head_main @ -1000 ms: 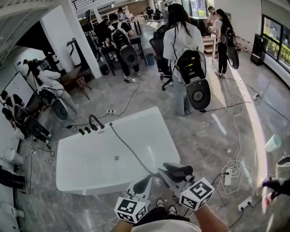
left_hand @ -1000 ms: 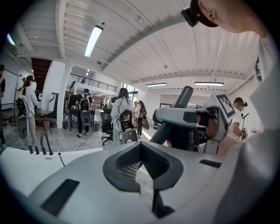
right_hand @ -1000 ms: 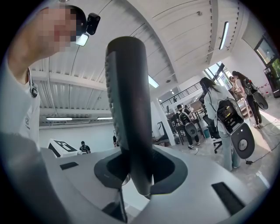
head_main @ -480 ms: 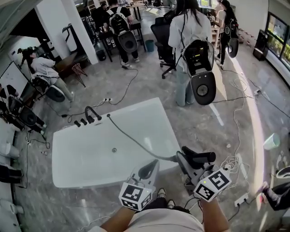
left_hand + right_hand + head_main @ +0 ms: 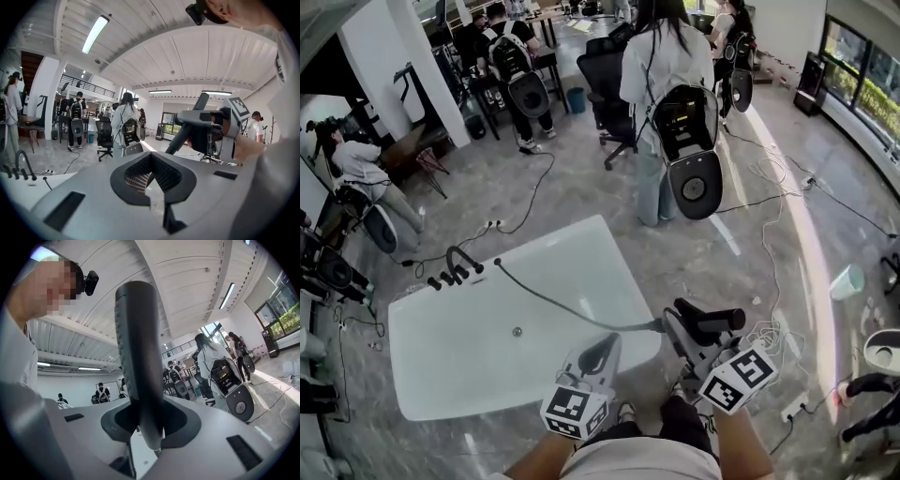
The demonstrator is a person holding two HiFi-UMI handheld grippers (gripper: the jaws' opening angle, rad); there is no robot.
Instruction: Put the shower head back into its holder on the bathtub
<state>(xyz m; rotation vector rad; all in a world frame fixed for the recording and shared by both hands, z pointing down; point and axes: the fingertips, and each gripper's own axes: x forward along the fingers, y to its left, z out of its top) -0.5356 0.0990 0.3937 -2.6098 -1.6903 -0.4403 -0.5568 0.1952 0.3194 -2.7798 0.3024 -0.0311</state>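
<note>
Bathtub (image 5: 441,375), white, glossy and rectangular, fills the lower left of the head view. A dark arched faucet (image 5: 459,261) with stubby knobs stands at its far left corner. A thin grey hose (image 5: 562,307) runs from that far edge across the tub to the near right corner. There the right gripper (image 5: 680,333) clamps the dark, matte shower head (image 5: 710,321) just beyond the rim. The left gripper (image 5: 598,354) hangs over the near edge.

In the left gripper view its jaws are pressed together, ribbed pads (image 5: 138,180) meeting, nothing between them.

In the right gripper view the jaws clasp the shower head's smooth, rounded handle (image 5: 138,348), which stands upright with one ribbed edge.
</note>
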